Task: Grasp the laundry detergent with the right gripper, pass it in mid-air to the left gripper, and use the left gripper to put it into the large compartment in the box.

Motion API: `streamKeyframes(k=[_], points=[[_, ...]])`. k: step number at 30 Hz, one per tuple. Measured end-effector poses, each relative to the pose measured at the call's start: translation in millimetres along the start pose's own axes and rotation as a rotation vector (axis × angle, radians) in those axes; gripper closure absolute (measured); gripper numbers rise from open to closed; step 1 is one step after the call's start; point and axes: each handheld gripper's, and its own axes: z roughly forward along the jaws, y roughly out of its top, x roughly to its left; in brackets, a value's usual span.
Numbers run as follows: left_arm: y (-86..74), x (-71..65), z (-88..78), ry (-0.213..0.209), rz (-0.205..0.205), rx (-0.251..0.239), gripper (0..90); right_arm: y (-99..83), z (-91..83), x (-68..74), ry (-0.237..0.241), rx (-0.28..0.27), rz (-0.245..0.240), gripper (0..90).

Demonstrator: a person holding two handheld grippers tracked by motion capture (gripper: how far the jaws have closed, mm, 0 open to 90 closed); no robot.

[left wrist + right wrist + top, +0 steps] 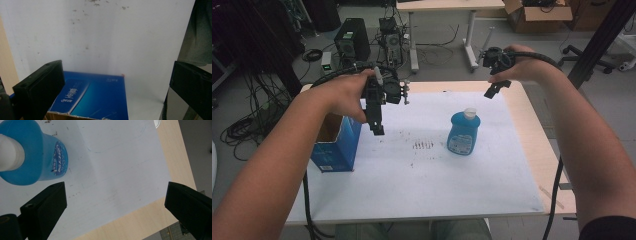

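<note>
Nothing has been picked up yet, so by the look of it the work is at its very start. Nearest the person, the white sheet (422,185) covering the counter (537,150) lies bare along its near edge. Farther in, at the left edge of the sheet, stands the open blue box (335,145), its cardboard inside showing at the top; what, if anything, lies inside is hidden by the left forearm and the box's own wall. The left gripper (377,129) hangs just above and beside the box's far right corner, its fingers (40,92) spread wide and holding nothing; in the left gripper view the box's printed blue side (92,97) sits low between them, cut off by the bottom edge. To the right, near the middle of the sheet, the blue bottle (463,133) with its white cap (470,112) stands upright and untouched, with a patch of small dark marks (422,145) on the sheet just to its left. The right gripper (493,92) is held high over the far right part of the counter, well apart from the bottle, fingers (43,208) likewise wide apart and empty; its own view looks down on the bottle (37,157) at the upper left. Probably the bottle is meant for the box, though the label print is too blurred to read. Grasping, lifting and placing all remain.
</note>
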Motion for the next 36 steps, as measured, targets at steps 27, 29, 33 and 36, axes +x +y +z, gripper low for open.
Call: streamKeyframes(k=[27,29,33,36], points=[[-3.3,-16.9,3.7,0.005,0.010,0.000,0.2,-59.3,14.7,43.0,0.051,-0.117,-0.011,4.2],[-3.6,-17.3,4.1,0.006,0.009,0.000,0.2,-62.3,17.1,44.9,0.058,-0.117,-0.013,4.2],[-3.5,-17.8,4.8,0.006,0.007,-0.001,0.2,-66.1,20.8,48.5,0.062,-0.118,-0.014,4.2],[-2.8,-18.6,5.5,0.005,0.010,-0.003,0.2,-69.3,24.5,51.4,0.062,-0.123,-0.020,4.2]])
